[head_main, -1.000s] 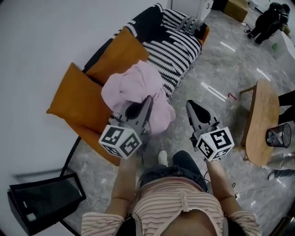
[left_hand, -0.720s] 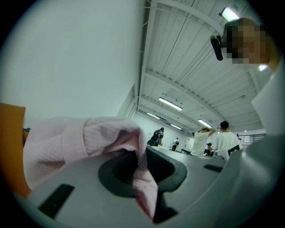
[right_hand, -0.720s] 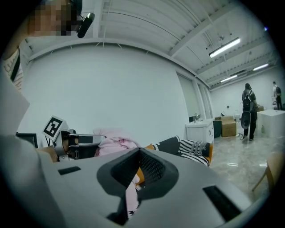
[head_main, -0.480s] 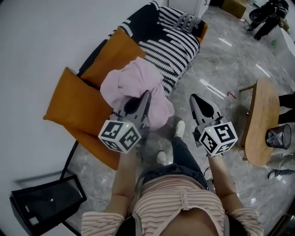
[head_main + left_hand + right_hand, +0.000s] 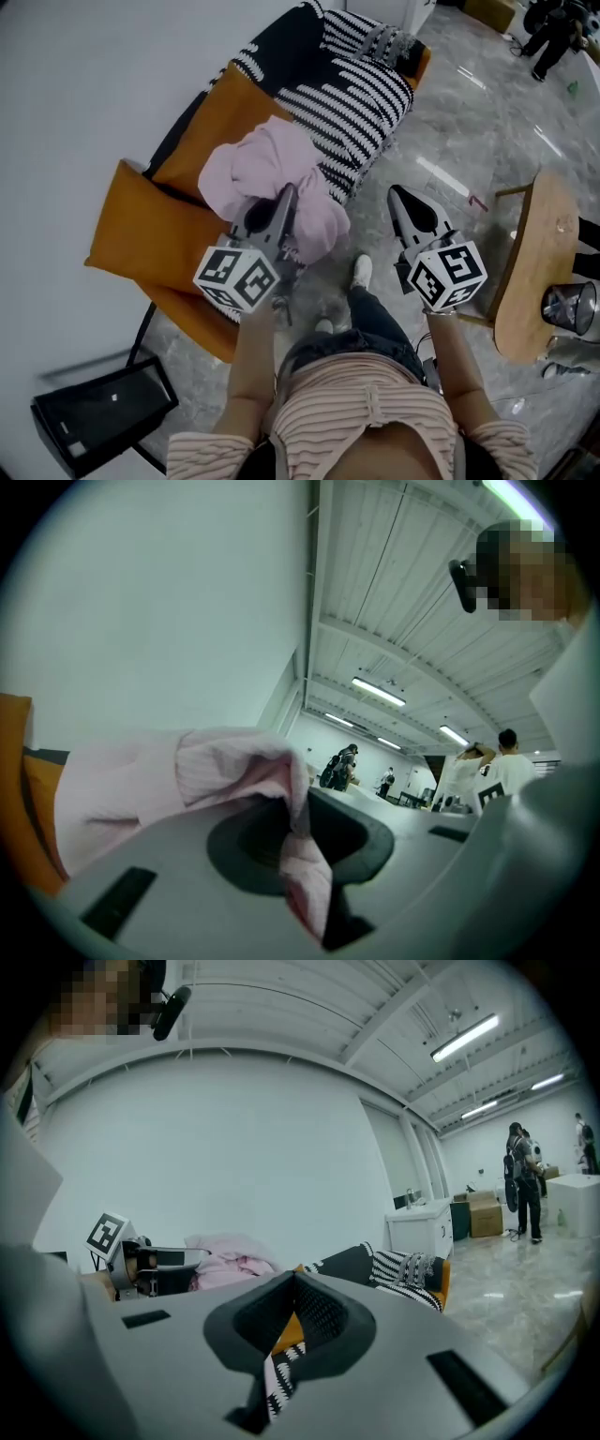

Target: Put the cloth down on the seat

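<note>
A crumpled pink cloth (image 5: pixel 267 173) hangs over the front edge of the sofa seat (image 5: pixel 361 108), in front of the orange cushions (image 5: pixel 155 234). My left gripper (image 5: pixel 286 194) is shut on a fold of it. In the left gripper view the cloth (image 5: pixel 187 771) drapes over the jaws and a strip runs down between them. My right gripper (image 5: pixel 397 194) is held to the right above the floor, jaws together with nothing in them. In the right gripper view my right gripper (image 5: pixel 281 1354) points at the sofa, with the cloth (image 5: pixel 230 1262) and the left gripper (image 5: pixel 141 1267) at left.
A black-and-white striped blanket (image 5: pixel 366 89) covers the sofa's far part. A wooden side table (image 5: pixel 534 253) with a wire basket (image 5: pixel 565 307) stands at right. A black box (image 5: pixel 98 417) sits on the floor at lower left. The person's shoe (image 5: pixel 361 272) is near the sofa. People stand far off (image 5: pixel 520 1180).
The person has stepped nearer the sofa, one shoe now forward. My left gripper has carried the cloth slightly left with it. Neither gripper's jaws have changed.
</note>
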